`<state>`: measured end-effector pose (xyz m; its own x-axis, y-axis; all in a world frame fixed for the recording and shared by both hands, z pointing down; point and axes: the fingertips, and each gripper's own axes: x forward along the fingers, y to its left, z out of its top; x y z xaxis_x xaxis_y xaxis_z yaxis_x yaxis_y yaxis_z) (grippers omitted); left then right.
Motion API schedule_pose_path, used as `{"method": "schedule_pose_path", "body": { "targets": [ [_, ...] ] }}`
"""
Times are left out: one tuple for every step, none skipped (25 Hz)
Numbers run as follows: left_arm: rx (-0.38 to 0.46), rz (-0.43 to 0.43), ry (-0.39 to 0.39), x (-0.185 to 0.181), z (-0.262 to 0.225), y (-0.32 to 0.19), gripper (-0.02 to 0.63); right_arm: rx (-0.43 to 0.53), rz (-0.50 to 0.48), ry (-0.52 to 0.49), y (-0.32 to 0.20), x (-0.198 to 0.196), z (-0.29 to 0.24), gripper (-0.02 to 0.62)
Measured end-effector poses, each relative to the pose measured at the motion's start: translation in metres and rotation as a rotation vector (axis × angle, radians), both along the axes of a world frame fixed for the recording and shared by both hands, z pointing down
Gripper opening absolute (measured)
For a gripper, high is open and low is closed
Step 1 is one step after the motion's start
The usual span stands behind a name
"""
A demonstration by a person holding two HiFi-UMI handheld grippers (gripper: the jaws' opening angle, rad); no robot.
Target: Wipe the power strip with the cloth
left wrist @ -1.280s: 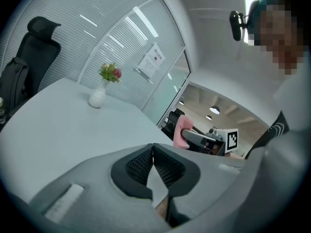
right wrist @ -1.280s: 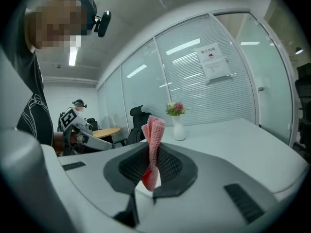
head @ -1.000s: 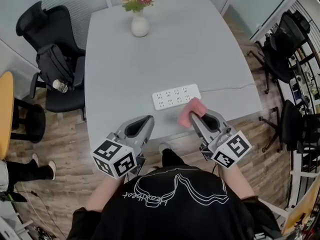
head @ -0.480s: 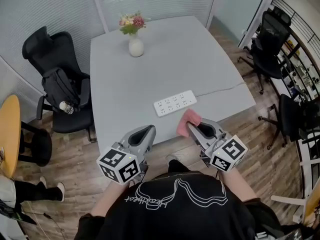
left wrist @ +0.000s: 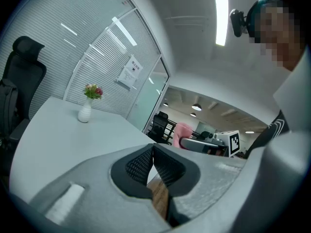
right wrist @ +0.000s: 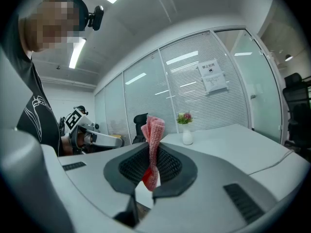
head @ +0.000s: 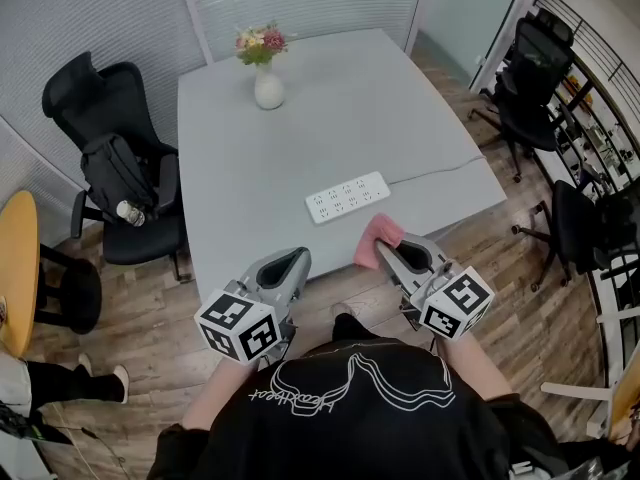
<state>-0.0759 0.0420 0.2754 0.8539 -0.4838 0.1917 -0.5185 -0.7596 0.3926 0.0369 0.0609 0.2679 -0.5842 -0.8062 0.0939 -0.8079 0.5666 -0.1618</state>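
The white power strip [head: 346,197] lies on the grey table [head: 300,128], its cable running off to the right. My right gripper [head: 392,251] is shut on a pink cloth [head: 376,240] and hovers at the table's near edge, just short of the strip. In the right gripper view the pink cloth [right wrist: 152,144] stands folded upright between the shut jaws. My left gripper [head: 282,265] hangs off the near edge, jaws closed on nothing. The left gripper [left wrist: 152,165] shows its pads touching in its own view.
A white vase with flowers [head: 266,78] stands at the table's far end. A black office chair with a backpack [head: 118,168] sits to the left, more chairs [head: 530,78] to the right. A yellow round table [head: 12,268] is at the far left.
The view has shifted slightly and both grippers stay low at the table's near edge. The cloth stays held in the right gripper, now a little nearer to the strip.
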Motion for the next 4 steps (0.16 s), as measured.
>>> {"method": "schedule_pose_path", "body": {
  "targets": [
    [0.003, 0.004, -0.003, 0.0004, 0.0004, 0.0012, 0.014, 0.0, 0.003, -0.002, 0.0008, 0.0003, 0.0002, 0.037],
    [0.007, 0.008, -0.005, 0.0009, 0.0007, 0.0024, 0.014, 0.0, 0.006, -0.004, 0.0017, 0.0006, 0.0005, 0.037],
    [0.01, 0.011, -0.006, 0.0013, 0.001, 0.0038, 0.014, 0.0, 0.009, -0.006, 0.0026, 0.001, 0.0009, 0.037],
    [0.014, 0.015, -0.008, 0.0017, 0.0012, 0.0051, 0.014, 0.0, 0.012, -0.007, 0.0035, 0.0013, 0.0014, 0.037]
  ]
}}
